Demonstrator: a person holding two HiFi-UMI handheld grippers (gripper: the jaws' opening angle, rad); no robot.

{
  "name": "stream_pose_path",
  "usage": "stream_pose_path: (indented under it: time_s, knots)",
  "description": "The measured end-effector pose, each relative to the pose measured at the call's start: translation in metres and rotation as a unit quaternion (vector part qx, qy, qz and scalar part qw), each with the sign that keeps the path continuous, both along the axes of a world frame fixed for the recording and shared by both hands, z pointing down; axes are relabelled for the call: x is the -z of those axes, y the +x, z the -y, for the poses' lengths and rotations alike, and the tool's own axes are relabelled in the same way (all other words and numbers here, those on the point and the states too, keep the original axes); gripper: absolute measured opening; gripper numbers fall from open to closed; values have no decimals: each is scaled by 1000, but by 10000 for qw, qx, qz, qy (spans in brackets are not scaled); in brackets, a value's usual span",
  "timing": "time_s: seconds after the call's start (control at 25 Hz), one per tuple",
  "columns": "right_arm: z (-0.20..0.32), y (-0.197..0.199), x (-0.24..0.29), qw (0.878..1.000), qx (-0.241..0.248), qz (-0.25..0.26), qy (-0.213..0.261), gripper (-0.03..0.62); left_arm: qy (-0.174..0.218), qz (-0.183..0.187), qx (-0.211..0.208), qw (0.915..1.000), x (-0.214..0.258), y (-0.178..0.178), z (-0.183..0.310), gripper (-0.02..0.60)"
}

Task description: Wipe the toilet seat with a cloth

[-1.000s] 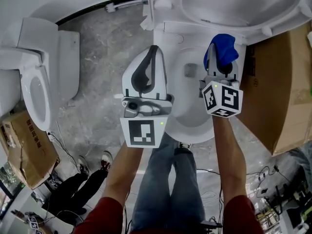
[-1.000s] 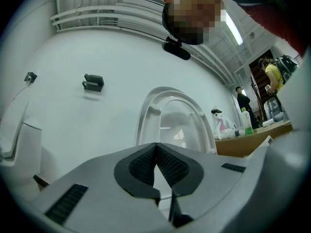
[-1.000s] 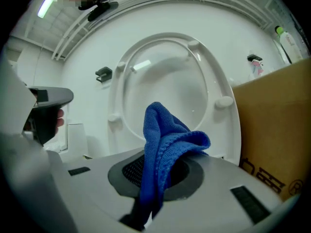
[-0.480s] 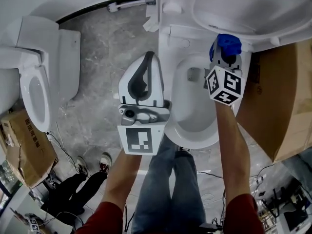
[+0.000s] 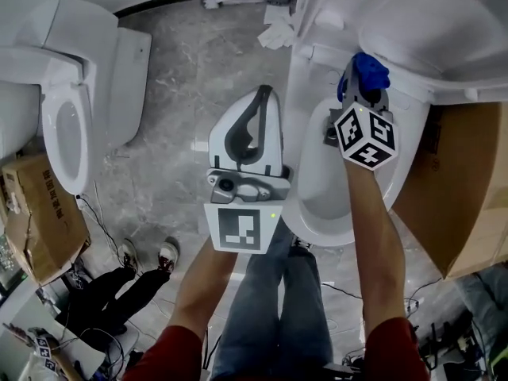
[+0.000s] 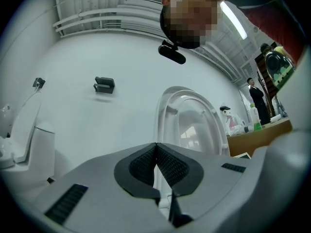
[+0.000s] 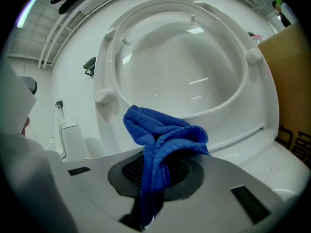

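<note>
While the blue cloth stays bunched between the jaws of the right gripper, which are clamped on it, its loose folds stick out ahead of the tips. It hangs at the back edge of the toilet bowl, close to the hinge. The toilet seat is tipped up against the lid, and its ring, with small bumpers on it, faces the cloth. The cloth is near the lower part of the ring, but whether it touches cannot be told.

Judging by this, the wiping is at its start or only just under way. The white ring shows no sign of which parts have been covered, and most of it lies above and to either side of the cloth.

The left gripper hovers over the grey floor just beside the bowl's left edge. Its jaws are pressed together with nothing between them.

A large cardboard box stands tight against the bowl's right side and may crowd the right arm on that side. A second toilet stands at the floor's left edge, with another cardboard box below it. Crumpled white paper lies near the bowl's back left corner. Cables trail over the floor, and another person's shoes show at lower left.
</note>
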State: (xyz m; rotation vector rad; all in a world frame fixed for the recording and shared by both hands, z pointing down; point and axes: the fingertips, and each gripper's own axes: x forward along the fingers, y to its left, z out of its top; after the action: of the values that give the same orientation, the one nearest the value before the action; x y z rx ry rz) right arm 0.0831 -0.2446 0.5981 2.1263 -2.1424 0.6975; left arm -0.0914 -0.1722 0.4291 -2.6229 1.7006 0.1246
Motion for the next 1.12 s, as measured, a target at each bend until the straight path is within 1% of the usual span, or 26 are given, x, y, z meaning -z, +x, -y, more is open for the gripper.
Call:
stream_pose_path:
  time_s: [0.16,0.2,0.24,0.28,0.32,0.36,0.4,0.44,0.48,0.52,0.64,0.76,0.84,1.0,1.12]
  knots:
    - [9,-25,0,9994,-7,339,-51,54,11,-3,179,9998,4,-20,2,15]
    - [11,-32,0,9984,-15,565,-52,54,22,-7,216,9998,5,-24,3,15]
    - [13,-38,0,9954,-88,953,-34,54,32,-6,243,9997,7,-28,4,15]
    - [15,-42,1,9882,-246,1509,13,54,37,-6,265,9996,8,-32,5,15]
    - [17,-44,3,9749,-463,2174,92,54,35,-7,285,9996,9,-35,5,15]
    - [17,-44,4,9562,-679,2842,193,54,26,-6,303,9995,10,-38,6,15]
    - [17,-45,5,9360,-846,3404,296,54,18,-3,319,9995,10,-41,6,15]
    - [17,-46,6,9188,-947,3812,392,54,15,-5,332,9994,11,-43,6,15]
    - [17,-47,9,9059,-989,4090,476,54,17,-9,346,9994,12,-46,6,15]
    - [18,-49,12,8960,-993,4293,554,54,23,-10,359,9994,14,-47,7,15]
    - [19,-54,26,8721,-993,4734,741,54,53,13,394,9992,19,-52,7,15]
    - [17,-57,40,8557,-1088,5001,766,54,92,9,440,9990,26,-54,7,15]
    - [16,-59,53,8474,-1084,5131,830,54,112,1,446,9989,32,-54,6,15]
    - [15,-65,87,8360,-965,5304,1027,54,169,-6,433,9989,48,-57,5,15]
    - [11,-67,102,8220,-1087,5504,975,54,195,2,468,9987,62,-59,4,15]
